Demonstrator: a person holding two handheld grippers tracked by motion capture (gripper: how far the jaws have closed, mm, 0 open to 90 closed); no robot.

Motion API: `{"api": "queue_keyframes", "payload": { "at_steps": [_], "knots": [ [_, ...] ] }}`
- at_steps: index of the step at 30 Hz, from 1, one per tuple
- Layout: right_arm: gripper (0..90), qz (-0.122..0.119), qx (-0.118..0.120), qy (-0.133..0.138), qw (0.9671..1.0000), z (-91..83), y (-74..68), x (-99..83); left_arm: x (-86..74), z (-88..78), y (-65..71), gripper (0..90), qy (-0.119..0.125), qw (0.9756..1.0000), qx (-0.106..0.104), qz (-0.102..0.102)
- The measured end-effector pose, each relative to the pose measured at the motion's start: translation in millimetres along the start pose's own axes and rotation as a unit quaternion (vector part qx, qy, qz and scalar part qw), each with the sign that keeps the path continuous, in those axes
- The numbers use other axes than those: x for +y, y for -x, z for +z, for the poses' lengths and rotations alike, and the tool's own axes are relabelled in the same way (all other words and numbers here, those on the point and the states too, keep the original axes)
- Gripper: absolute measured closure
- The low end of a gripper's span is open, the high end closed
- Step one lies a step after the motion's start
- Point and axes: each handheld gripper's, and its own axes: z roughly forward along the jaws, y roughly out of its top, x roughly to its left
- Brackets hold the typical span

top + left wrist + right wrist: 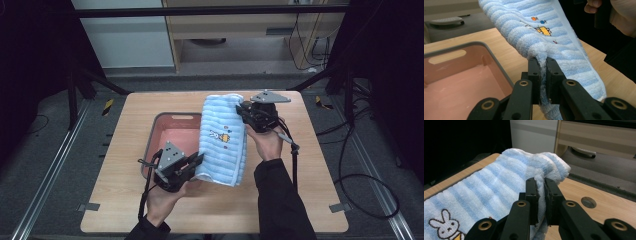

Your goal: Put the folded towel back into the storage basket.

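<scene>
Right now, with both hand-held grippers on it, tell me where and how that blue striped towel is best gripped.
Grip the blue striped towel at opposite ends along its edge, as now: the left hand-held gripper pinches the near bunched corner from the bin side, the right hand-held gripper the far one. The limp cloth hangs spread between two corner grips.

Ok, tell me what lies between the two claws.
The blue striped towel spans it in the high view, pinched by the left claw and right claw, partly over the pink bin.
</scene>
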Motion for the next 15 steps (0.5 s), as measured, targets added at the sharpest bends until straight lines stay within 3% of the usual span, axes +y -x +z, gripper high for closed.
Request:
{"api": "queue_keyframes", "payload": {
  "at_steps": [15],
  "knots": [
    [83.0, -0.001, 0.015, 0.009, 0.9998, 22.1, -19.0, 17.8, 3.3, -16.7, -23.7, 83.8, 0.011, 0.9996, 0.027, -0.003]
  ]
}}
